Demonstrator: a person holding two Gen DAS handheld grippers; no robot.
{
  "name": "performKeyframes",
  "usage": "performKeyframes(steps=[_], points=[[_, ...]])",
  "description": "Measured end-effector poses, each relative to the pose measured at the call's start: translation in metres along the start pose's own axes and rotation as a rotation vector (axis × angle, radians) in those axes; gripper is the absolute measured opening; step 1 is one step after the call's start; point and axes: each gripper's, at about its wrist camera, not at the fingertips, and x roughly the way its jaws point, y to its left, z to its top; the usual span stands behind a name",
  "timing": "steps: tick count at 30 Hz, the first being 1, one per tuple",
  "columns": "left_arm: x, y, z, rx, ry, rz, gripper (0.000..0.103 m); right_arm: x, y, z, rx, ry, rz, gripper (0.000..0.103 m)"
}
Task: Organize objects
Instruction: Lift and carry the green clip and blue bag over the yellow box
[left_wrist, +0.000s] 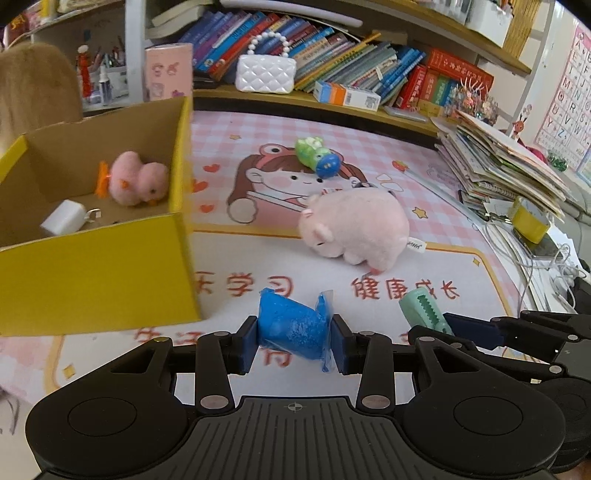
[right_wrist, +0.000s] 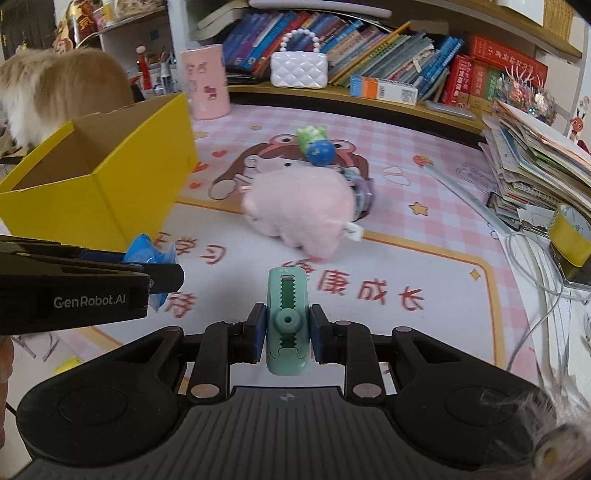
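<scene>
My left gripper (left_wrist: 293, 339) is shut on a blue plastic packet (left_wrist: 288, 325), held above the mat just right of the yellow cardboard box (left_wrist: 96, 280). The box holds a pink plush chick (left_wrist: 138, 182) and a white charger (left_wrist: 62, 221). My right gripper (right_wrist: 287, 332) is shut on a mint green correction-tape dispenser (right_wrist: 287, 317); it also shows in the left wrist view (left_wrist: 424, 308). A pink plush pig (left_wrist: 354, 229) and a green and blue toy (left_wrist: 317, 157) lie on the mat beyond. The box (right_wrist: 92, 192) and the packet (right_wrist: 147, 254) show at the left of the right wrist view.
A pink cartoon desk mat (left_wrist: 424, 258) covers the desk. A shelf of books (left_wrist: 332, 55), a white quilted purse (left_wrist: 266, 72) and a pink cup (right_wrist: 205, 81) stand at the back. A stack of booklets (left_wrist: 498, 158), yellow tape (right_wrist: 569, 232) and cables (right_wrist: 535, 314) crowd the right.
</scene>
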Motion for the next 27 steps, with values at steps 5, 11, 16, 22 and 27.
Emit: performKeyframes(steps=[5, 11, 16, 22, 27], points=[[-0.025, 0.030, -0.012, -0.014, -0.022, 0.009, 0.038, -0.010, 0.036, -0.004, -0.015, -0.006, 0.010, 0.023], [-0.057, 0.070, -0.028, -0.049, -0.043, 0.026, 0.038, -0.020, 0.086, -0.010, -0.049, -0.006, 0.036, 0.023], [-0.080, 0.103, -0.043, -0.074, -0.055, 0.045, 0.038, -0.026, 0.128, -0.016, -0.077, -0.004, 0.059, 0.023], [-0.104, 0.137, -0.062, -0.095, -0.067, 0.064, 0.038, -0.031, 0.171, -0.025, -0.101, -0.005, 0.082, 0.023], [-0.120, 0.160, -0.072, -0.103, -0.078, 0.074, 0.038, -0.034, 0.201, -0.030, -0.115, -0.010, 0.096, 0.023]])
